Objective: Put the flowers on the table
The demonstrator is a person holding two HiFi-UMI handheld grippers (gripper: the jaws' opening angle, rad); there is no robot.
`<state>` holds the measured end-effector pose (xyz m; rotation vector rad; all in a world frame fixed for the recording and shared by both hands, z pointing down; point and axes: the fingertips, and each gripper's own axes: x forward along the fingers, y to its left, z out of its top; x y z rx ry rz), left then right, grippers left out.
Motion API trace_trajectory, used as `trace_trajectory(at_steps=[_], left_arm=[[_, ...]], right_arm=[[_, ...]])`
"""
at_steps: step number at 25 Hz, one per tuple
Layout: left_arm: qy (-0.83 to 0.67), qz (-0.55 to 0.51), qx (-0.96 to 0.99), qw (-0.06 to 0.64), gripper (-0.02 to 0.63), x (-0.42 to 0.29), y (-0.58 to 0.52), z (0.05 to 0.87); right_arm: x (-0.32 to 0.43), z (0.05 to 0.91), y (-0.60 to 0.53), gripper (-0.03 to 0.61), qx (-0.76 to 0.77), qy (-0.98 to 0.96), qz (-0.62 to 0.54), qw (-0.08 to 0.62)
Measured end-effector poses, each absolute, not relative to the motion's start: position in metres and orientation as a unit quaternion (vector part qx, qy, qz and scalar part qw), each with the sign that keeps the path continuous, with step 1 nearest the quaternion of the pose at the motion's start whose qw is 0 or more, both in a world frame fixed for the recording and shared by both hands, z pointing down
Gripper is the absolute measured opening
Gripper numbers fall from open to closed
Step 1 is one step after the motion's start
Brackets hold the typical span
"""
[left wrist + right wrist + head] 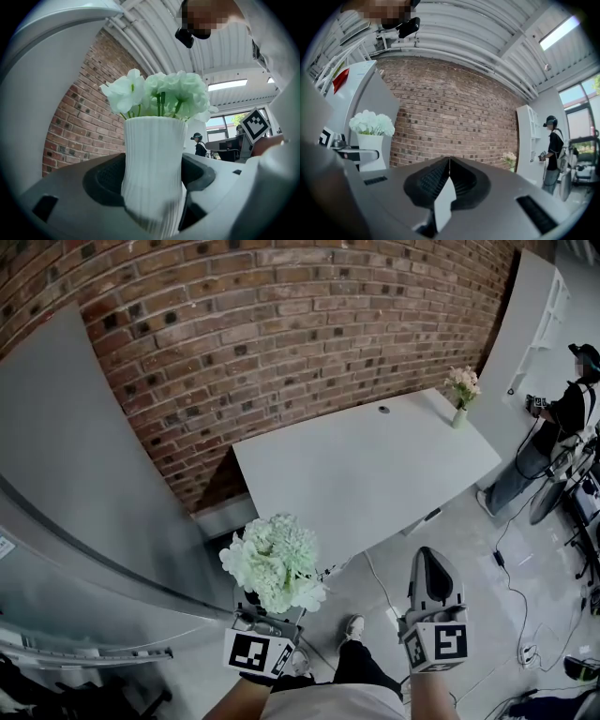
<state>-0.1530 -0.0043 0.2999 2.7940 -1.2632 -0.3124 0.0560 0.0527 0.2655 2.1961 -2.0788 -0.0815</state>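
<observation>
Left hand-held gripper (152, 180) pinches the ribbed vase (152, 150) upright, so the flowers (277, 562) stay untipped for the mid-frame worktop (375, 470) — right hand-held gripper (449, 180) is pressed together, empty.

The vase (152, 154) clamped in the left gripper (152, 187) is showing a matt white, finely ribbed surface, seemingly ceramic. The right gripper (449, 183) is showing dark ridged rubbery pads (465, 180) set in smooth grey plastic. Ahead of both, the table (375, 474) is looking smooth and matt white, the wall (281, 324) rough brick.
</observation>
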Motion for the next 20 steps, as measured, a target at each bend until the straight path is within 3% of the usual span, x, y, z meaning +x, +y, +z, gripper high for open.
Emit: trace_trajectory(at_steps=[20], left_arm=[[-0.453, -0.093, 0.887, 0.008, 0.347, -0.088, -0.094, 0.311]], right_arm=[[0.129, 0.284, -0.067, 0.017, 0.688, -0.723, -0.028, 0.057]])
